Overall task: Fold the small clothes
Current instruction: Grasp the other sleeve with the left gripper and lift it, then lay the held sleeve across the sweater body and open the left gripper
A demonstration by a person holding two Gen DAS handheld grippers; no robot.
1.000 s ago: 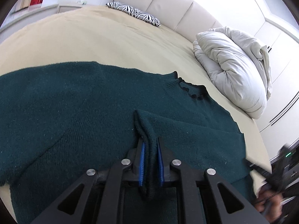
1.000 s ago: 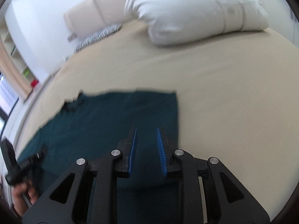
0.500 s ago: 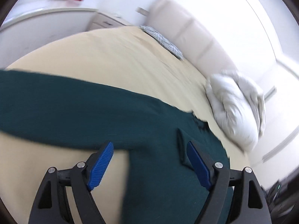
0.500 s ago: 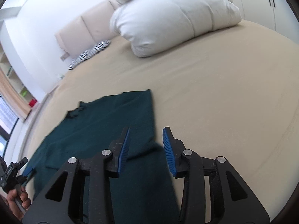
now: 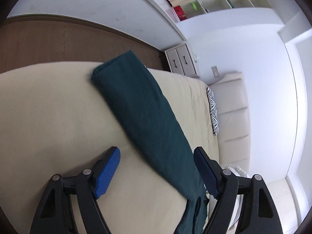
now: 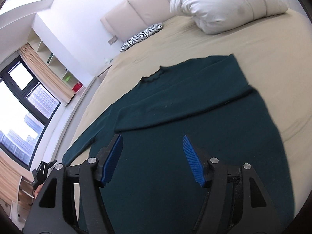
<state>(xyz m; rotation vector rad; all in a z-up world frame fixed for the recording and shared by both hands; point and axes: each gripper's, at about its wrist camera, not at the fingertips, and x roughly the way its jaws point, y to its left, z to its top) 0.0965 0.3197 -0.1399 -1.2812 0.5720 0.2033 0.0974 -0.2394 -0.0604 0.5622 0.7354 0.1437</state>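
Note:
A dark green knit sweater (image 6: 195, 117) lies flat on the beige bed (image 6: 263, 44). Its right sleeve (image 6: 185, 105) is folded across the chest. Its left sleeve (image 5: 144, 113) stretches straight out toward the bed's edge. My left gripper (image 5: 158, 171) is open and empty, its jaws set wide on either side of the left sleeve near the shoulder. My right gripper (image 6: 152, 159) is open and empty above the sweater's lower body. The left gripper also shows in the right wrist view (image 6: 42, 172) at the far left edge.
A white duvet bundle (image 6: 224, 5) and a zebra pillow (image 6: 142, 36) lie near the padded headboard (image 6: 136, 5). Beyond the bed's left edge are wood floor (image 5: 58, 42), white drawers (image 5: 180, 60) and a window (image 6: 21, 101).
My left gripper let go of the folded right sleeve, opened wide and swung over to the stretched-out left sleeve. My right gripper opened wider and pulled back over the sweater's body.

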